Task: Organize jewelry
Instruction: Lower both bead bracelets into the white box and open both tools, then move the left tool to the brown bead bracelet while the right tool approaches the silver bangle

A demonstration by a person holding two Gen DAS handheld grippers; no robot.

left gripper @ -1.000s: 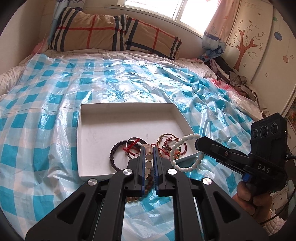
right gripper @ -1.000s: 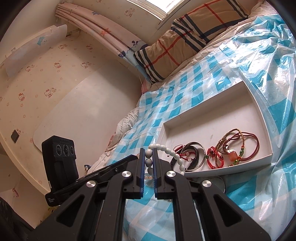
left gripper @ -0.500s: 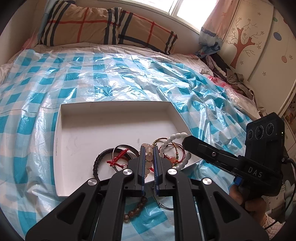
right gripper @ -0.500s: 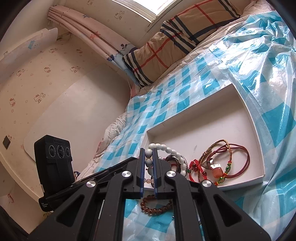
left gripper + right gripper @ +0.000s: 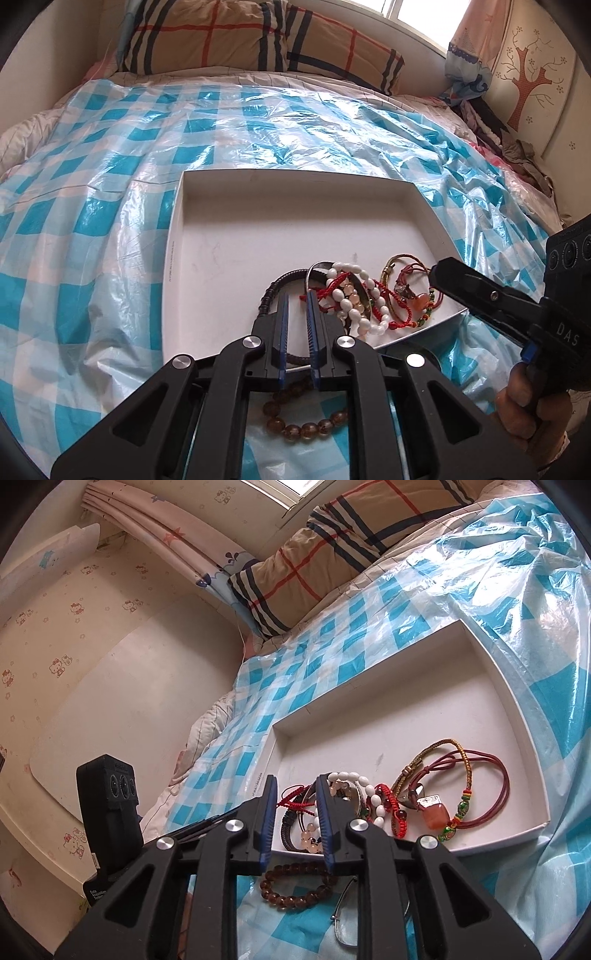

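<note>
Your left gripper (image 5: 295, 295) and right gripper (image 5: 295, 779) have both just been opening; each now stands slightly spread, pinching nothing. The white bead bracelet (image 5: 351, 295) lies released in the white tray (image 5: 258, 229), lower centre, atop the tangled bracelets (brown bead bracelet (image 5: 295, 886) outside, on the checked plastic sheet (image 5: 92, 221)).

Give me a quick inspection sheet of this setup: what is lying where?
Surface: bed under a blue-checked plastic sheet.
Job's things: white tray holds the white bead bracelet, red cords and a black band; the brown bead bracelet lies outside on the sheet, by the tray's near edge.
Clutter: clothes heaped at the bedside.
Grippers: left gripper and right gripper have just been opening; jaws apart, nothing pinched.
Cables: nothing seen.
Surroundings: plaid pillows, curtains, window, tree-patterned wall.
</note>
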